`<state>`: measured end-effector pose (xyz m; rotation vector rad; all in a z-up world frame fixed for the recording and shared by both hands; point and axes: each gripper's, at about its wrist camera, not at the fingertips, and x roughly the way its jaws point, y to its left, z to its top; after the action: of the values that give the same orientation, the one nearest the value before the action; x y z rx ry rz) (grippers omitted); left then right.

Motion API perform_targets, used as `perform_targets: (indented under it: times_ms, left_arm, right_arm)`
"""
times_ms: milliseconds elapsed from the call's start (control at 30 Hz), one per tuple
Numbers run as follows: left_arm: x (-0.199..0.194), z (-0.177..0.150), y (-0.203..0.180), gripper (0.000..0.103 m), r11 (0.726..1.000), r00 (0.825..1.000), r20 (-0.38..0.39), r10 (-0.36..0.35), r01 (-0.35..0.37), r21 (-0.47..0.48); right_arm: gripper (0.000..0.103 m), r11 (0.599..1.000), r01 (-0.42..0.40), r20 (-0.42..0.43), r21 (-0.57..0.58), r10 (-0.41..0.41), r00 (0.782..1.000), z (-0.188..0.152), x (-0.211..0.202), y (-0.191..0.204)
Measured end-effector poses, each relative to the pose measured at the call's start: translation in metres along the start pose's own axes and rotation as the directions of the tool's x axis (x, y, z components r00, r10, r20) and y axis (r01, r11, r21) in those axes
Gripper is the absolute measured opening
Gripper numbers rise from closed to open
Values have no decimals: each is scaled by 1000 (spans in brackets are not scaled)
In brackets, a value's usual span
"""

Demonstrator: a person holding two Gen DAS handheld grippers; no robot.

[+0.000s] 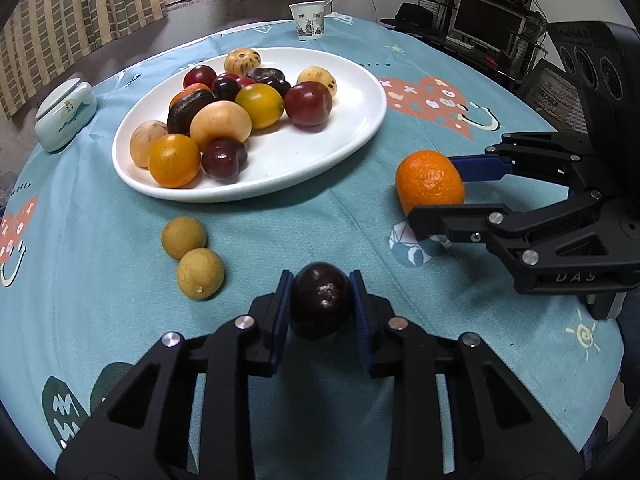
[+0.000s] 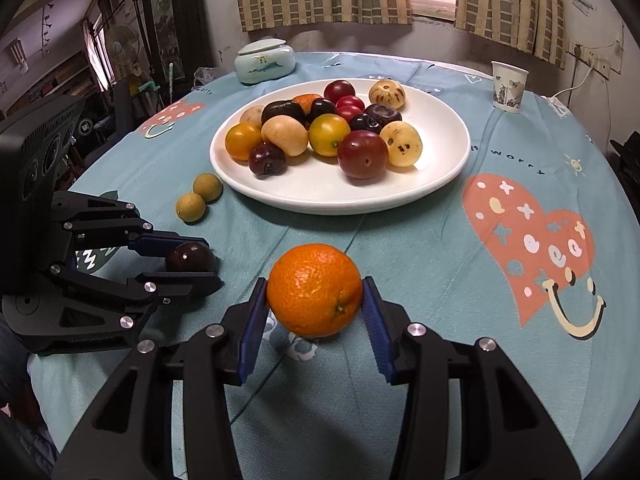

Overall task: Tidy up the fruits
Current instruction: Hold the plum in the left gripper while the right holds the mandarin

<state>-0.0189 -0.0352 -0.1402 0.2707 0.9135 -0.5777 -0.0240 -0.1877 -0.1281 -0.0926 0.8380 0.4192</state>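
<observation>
A: L gripper (image 1: 321,304) status?

B: Pads on both sides of the plum (image 1: 321,306), touching, so it's pinching it. Grip sits across the plum's widest part, prob. so a round, slick fruit won't squirt out. Can't tell if it's lifted off the cloth (image 1: 320,224) or resting on it; shadow right below, so low either way.

A: R gripper (image 2: 315,294)?

B: Same idea. Blue pads clamp the orange (image 2: 315,290) at its equator, stem end facing the cam. Fingers much wider apart than L's, since the fruit is bigger. Shadow under it on the cloth, close; lifted vs. resting unclear.

A: Where are they w.r.t. the plate (image 1: 352,136)?

B: Both on the near side of it, apart from the rim. Orange to the R, plum to the L, the two grippers side by side, not touching.

A: Why one fruit per hand?

B: My guess: both go to the plate in one trip. Pile there is bunched toward the plate's L half; the R half is bare, the likely drop spot.

A: What's left?

B: Two longans (image 1: 192,256), touching each other, on the cloth between L gripper and plate. Not yet collected.

A: Risks?

B: Orange set near the pile could nudge round fruit into rolling. Jar (image 1: 66,116) and cup (image 1: 308,20) are at the far edge, well out of the way.
</observation>
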Motion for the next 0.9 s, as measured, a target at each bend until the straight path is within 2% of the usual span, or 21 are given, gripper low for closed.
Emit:
perform_targets:
  times_ms: [900]
  left_arm:
    - [-10, 0, 2, 29, 1000, 999, 34, 12, -12, 1]
  right_arm:
    - [47, 1000, -15, -4, 2, 15, 1000, -1, 4, 1]
